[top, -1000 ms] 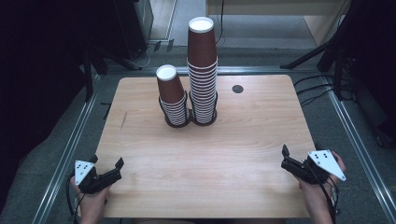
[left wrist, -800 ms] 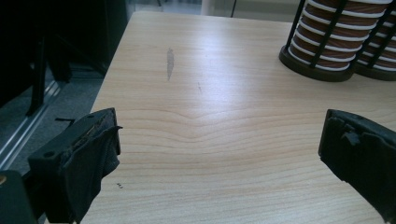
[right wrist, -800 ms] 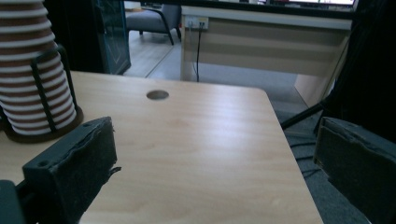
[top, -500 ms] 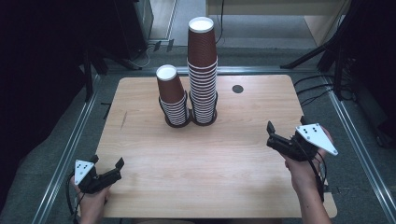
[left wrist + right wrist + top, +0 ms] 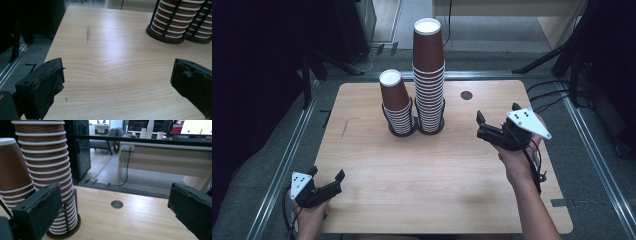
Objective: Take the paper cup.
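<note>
The right gripper [image 5: 497,123] hangs above the counter [image 5: 437,175] just right of the tall cup stack [image 5: 429,75], its fingers [image 5: 37,212] spread wide and holding nothing. The left gripper [image 5: 324,179] sits at the near left corner, fingers [image 5: 47,85] also wide apart and empty. The short cup stack [image 5: 396,102] stands touching the tall one, both in black wire holders. No writing is readable on the cups.

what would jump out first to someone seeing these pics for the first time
Two stacks of brown paper cups stand upside down in black holders at the far middle of the wooden table: a tall stack and a short stack to its left. The right gripper, jaws open, hangs near the tall stack, while the left gripper sits open at the near left corner.
</note>
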Demonstrator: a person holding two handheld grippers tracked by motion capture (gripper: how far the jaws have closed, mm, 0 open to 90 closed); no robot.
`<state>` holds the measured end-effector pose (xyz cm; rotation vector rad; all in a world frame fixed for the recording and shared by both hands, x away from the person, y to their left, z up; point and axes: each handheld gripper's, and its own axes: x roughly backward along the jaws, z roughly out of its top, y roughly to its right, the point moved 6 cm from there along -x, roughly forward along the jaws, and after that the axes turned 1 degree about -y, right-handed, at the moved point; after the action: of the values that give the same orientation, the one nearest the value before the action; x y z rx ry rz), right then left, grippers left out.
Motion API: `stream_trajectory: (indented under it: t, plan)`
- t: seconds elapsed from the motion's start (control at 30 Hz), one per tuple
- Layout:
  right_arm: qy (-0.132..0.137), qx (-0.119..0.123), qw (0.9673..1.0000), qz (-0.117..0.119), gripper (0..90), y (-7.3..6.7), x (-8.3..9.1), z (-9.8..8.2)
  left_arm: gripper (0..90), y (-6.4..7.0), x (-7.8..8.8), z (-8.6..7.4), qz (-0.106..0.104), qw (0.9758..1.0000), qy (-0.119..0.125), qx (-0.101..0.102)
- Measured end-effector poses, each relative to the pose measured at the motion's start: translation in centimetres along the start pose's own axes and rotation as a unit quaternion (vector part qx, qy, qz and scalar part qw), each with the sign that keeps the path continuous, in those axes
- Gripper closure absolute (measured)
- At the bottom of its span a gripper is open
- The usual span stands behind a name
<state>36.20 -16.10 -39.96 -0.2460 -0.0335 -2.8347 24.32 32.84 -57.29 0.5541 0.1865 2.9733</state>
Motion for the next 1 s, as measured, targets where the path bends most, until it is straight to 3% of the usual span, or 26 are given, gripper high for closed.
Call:
stream_trajectory:
  t: [0.53, 1.0]
  plan:
    - [0.009, 0.004, 0.9999, 0.014, 0.0, -2.6, -2.3, 2.9, 0.0, 0.0, -0.2, 0.0, 0.001, 1.0, -0.003, -0.002]
    - [0.02, -0.003, 0.9988, 0.046, 0.0, -5.6, -3.7, 4.7, 0.0, 0.0, -0.1, 0.0, -0.001, 1.0, -0.004, 0.005]
